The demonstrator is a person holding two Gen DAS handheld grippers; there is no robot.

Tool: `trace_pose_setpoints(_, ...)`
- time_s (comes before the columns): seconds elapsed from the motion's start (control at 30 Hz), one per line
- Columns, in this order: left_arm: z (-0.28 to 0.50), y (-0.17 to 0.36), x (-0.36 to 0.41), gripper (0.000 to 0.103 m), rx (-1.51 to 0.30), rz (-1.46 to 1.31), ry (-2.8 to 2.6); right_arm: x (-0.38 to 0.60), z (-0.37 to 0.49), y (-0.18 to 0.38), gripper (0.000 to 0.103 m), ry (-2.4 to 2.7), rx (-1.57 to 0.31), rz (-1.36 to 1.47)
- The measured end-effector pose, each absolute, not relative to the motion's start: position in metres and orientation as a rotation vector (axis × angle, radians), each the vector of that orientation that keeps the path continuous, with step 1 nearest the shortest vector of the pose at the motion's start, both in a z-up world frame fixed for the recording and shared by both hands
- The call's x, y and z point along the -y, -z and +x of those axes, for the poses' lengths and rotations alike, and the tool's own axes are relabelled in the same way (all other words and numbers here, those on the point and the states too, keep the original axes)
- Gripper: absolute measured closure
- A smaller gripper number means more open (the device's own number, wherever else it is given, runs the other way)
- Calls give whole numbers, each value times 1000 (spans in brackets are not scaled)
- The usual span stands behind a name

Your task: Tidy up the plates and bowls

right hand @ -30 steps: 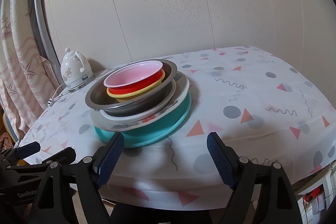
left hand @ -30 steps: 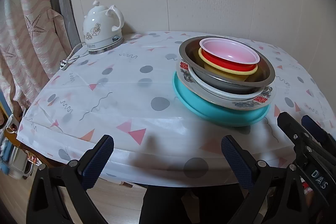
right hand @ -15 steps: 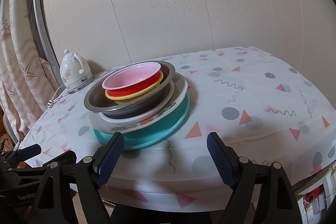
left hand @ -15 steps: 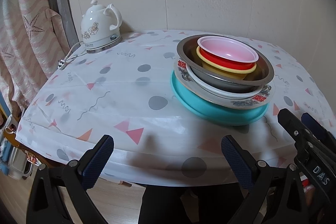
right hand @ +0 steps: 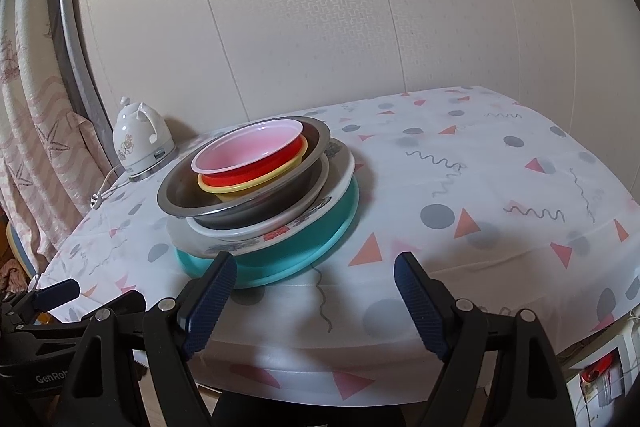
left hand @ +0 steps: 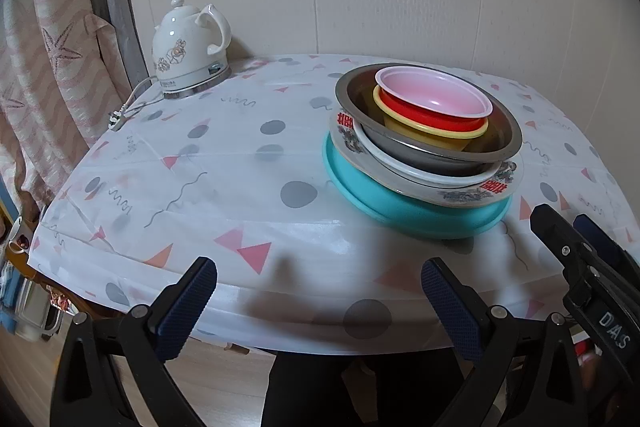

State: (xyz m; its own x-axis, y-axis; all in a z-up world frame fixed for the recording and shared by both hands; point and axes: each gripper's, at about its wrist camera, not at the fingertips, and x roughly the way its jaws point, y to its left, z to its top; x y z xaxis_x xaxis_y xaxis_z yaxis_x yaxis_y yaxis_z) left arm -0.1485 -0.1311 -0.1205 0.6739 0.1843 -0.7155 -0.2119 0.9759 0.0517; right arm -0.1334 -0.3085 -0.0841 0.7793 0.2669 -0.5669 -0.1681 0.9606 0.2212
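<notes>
Left tool (left hand: 318,301) and right tool (right hand: 312,293) both stand wide and empty, short of the surface (right hand: 500,187). The stack (right hand: 256,195) sits nested by size: pink bowl (right hand: 250,149) topmost, teal plate (right hand: 316,243) at base, presumably for stability.

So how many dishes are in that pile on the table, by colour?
Pink bowl: 1
Red bowl: 1
Yellow bowl: 1
Steel bowl: 1
White patterned plate: 1
Teal plate: 1
Total: 6
</notes>
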Motion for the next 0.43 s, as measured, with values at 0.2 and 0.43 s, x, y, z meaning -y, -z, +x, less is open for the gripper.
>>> trace_pose_setpoints(0.2, -145, 123, 130, 0, -818, -46, -215, 310, -132, 84, 20, -234, -639, 164)
trace_pose_setpoints(0.43, -145, 122, 129, 0, -810, -39, -216, 310, -132, 84, 20, -237, -639, 169)
